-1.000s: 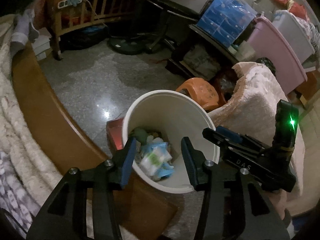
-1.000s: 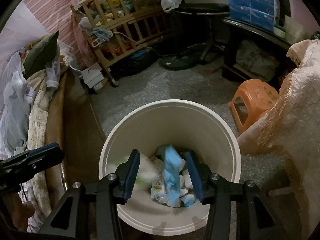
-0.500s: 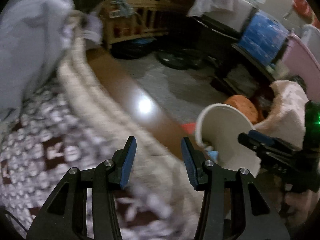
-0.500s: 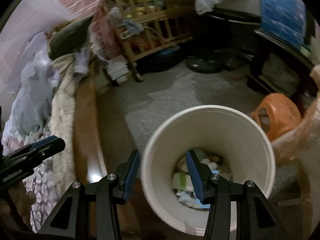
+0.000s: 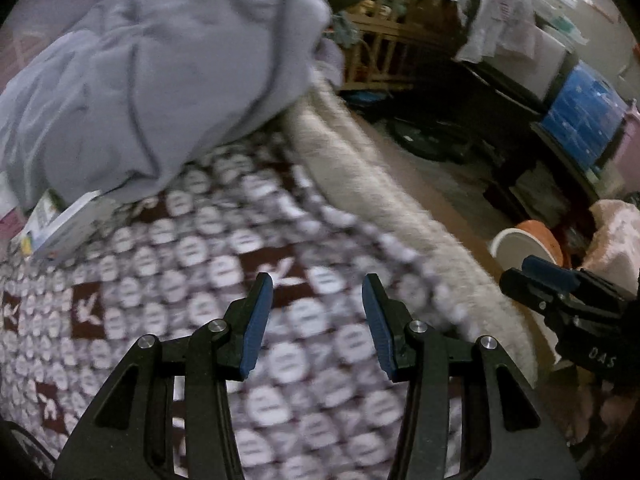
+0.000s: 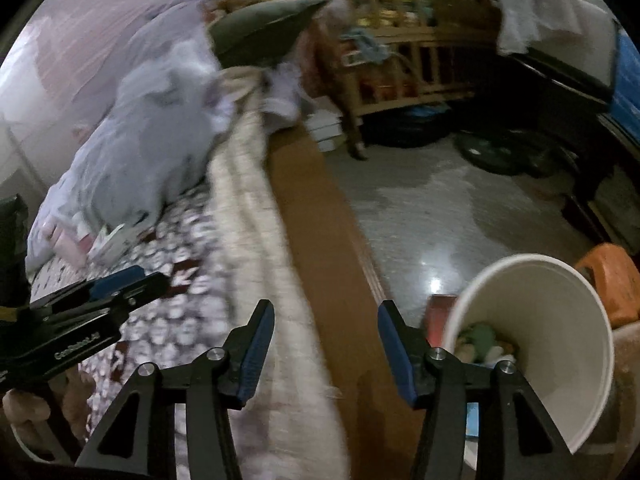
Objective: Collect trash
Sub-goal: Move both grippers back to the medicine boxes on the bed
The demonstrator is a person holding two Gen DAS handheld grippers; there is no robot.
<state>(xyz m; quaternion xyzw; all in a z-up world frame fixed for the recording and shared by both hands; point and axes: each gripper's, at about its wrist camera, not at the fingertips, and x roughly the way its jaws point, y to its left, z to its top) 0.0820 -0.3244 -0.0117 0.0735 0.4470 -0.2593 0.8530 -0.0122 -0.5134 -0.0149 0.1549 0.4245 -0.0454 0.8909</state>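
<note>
Both grippers empty over the bed
Left gripper (image 5: 317,294) and right gripper (image 6: 326,322) jaws released; white bin (image 6: 560,280) beside the bed's edge.

I see a grey quilt (image 5: 160,80) heaped far left on the patterned blanket (image 5: 200,248); an orange stool (image 6: 612,284) sits right.

White letters "DAS" stand on the black body of the right claw (image 5: 532,276), seen in the left wrist view. In the right wrist view, the left claw (image 6: 120,280) carries white lettering beginning "Can"; the rest is too blurred to read.
</note>
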